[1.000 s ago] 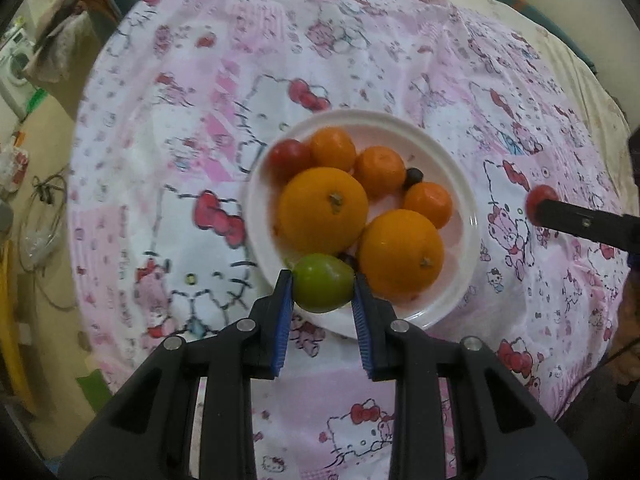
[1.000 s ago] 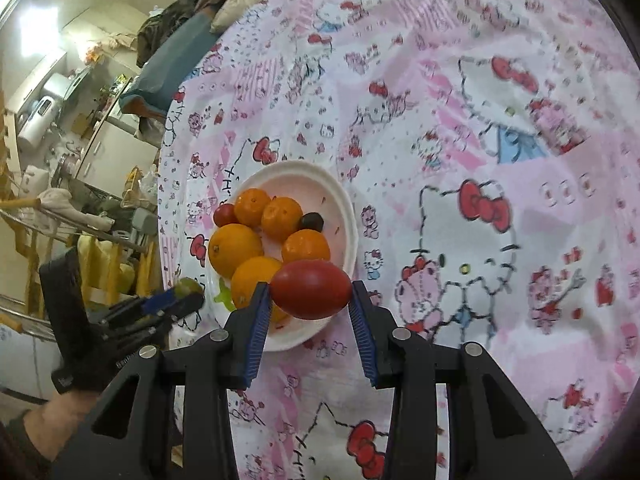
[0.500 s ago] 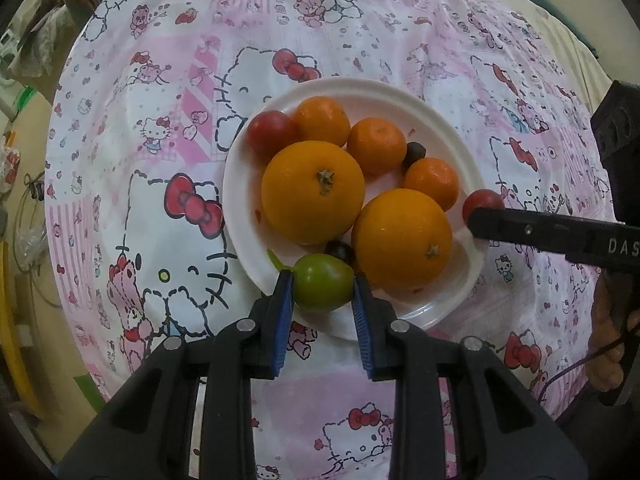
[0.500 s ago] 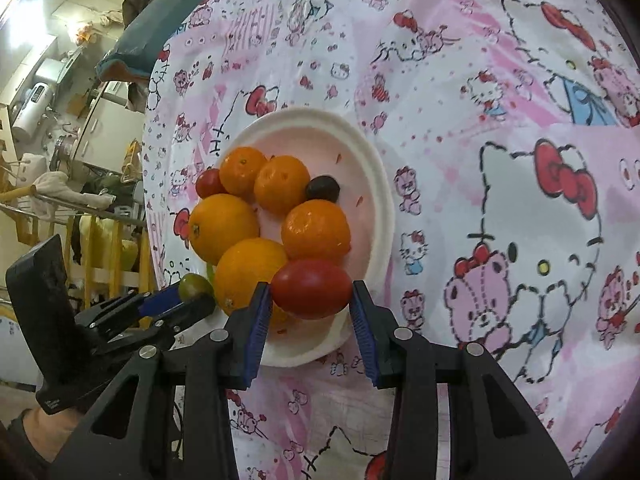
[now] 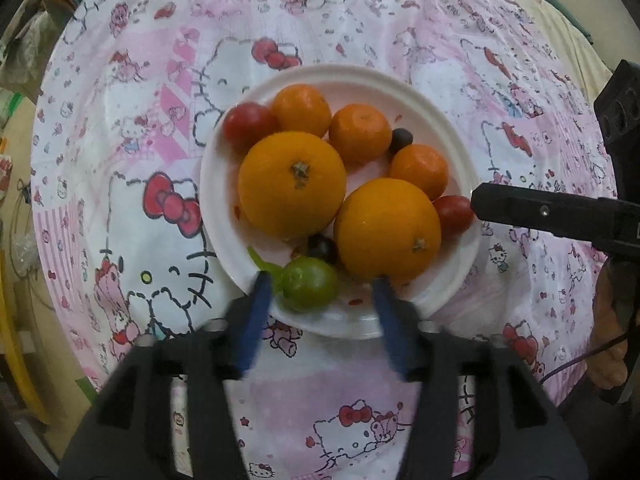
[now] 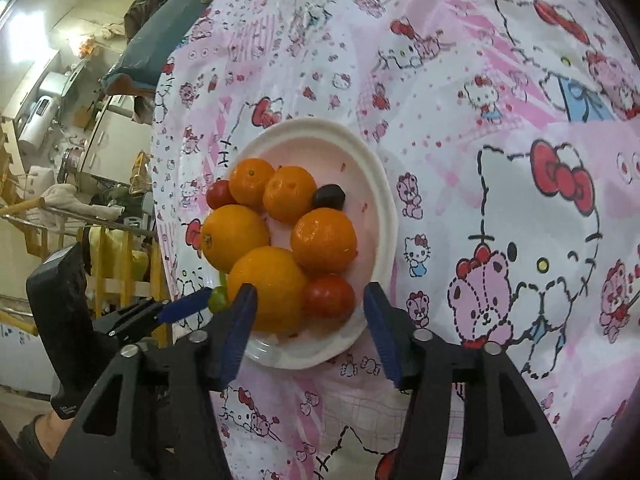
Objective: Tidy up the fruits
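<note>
Now I see my left gripper (image 5: 320, 292) spread wide at the near rim of the white plate (image 5: 440, 120); the green tomato (image 5: 310, 289) lies on the plate between its fingers, beside one large orange (image 5: 387, 227). My right gripper (image 6: 306, 304) is wide apart too, the red tomato (image 6: 330, 295) resting on the plate's edge between its fingers. Under the plate lies a pink cartoon-cat cloth (image 6: 500, 120).
</note>
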`<state>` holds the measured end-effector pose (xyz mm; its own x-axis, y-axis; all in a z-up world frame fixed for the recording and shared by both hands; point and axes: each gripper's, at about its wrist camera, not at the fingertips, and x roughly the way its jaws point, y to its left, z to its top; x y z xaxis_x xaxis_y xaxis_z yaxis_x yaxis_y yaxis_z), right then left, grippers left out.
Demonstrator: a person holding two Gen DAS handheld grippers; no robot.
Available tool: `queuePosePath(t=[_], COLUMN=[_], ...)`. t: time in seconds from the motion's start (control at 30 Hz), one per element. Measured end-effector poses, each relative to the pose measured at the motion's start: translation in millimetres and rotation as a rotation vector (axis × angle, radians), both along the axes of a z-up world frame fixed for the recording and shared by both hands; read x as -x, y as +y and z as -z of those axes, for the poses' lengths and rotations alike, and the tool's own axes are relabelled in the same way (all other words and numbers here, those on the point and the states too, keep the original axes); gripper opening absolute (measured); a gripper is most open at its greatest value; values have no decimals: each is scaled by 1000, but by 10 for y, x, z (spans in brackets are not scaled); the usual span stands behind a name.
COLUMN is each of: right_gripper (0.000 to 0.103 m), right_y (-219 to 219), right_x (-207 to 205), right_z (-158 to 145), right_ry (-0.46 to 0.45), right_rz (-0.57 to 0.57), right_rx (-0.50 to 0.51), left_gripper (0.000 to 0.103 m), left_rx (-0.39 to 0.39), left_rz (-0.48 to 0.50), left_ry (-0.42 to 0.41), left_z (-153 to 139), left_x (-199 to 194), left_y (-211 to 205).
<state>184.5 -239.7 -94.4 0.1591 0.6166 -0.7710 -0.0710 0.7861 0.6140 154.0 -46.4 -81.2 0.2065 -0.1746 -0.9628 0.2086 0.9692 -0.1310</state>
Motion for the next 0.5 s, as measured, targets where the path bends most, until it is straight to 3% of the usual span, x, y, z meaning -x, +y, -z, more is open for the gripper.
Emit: queuePosePath(t=[0.03,0.07,0.23,0.37,0.5], right_gripper=[68,70,87,92,94], right_y=[-3,-6,-74,-98,-101], right_x=[7,7,64,166,327], right_z=[-40,-62,-223,-379,-551], right_ry=[-14,-22,-73,-129,-191], right_rz=[0,3,16,23,43], right_rx=[4,7,32,81,112], left_gripper=[76,82,82,82,82], left_rx=[-6,-9,-6,-38,-93], left_rz=[3,7,14,-19,-58], left_ry=[-15,-27,-52,-64,-172], left_z=[-24,-52,-163,-237,-450], left_x=[7,22,177,361,561], left_y=[-16,-18,50,155,236])
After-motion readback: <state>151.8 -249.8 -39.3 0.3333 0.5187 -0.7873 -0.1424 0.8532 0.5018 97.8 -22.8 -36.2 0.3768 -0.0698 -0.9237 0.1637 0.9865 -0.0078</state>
